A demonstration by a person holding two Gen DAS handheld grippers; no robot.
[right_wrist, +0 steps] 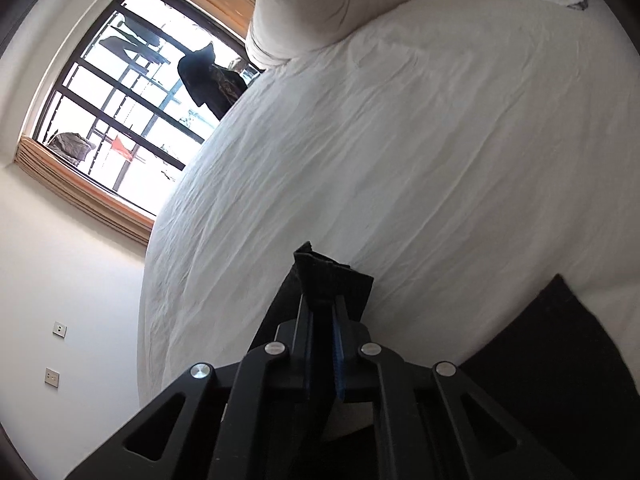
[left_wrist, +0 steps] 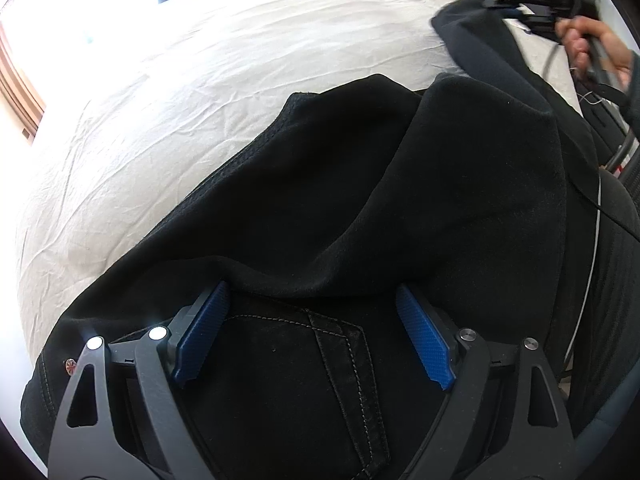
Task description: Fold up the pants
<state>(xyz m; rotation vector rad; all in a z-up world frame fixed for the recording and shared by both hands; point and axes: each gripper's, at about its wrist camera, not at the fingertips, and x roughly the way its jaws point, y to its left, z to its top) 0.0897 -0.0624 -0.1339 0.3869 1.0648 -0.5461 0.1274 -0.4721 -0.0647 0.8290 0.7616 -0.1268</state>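
Black pants (left_wrist: 320,208) lie across the white bed sheet (left_wrist: 180,100), with a stitched pocket showing near the bottom of the left wrist view. My left gripper (left_wrist: 312,300) hangs open over them; its blue pads (left_wrist: 202,334) stand wide apart and a fold of fabric runs across their tips. My right gripper (right_wrist: 322,300) is shut on a black hem end of the pants (right_wrist: 332,276), lifted off the sheet. In the left wrist view that gripper (left_wrist: 516,0) appears at the top right in a person's hand (left_wrist: 588,40), with a pant leg (left_wrist: 480,48) hanging from it.
A rolled white duvet (right_wrist: 332,8) lies at the head of the bed. A window with dark bars (right_wrist: 132,96) and a tan blind stands on the far wall. Another part of the black pants (right_wrist: 560,340) lies at the lower right. Cables (left_wrist: 592,220) run down the right.
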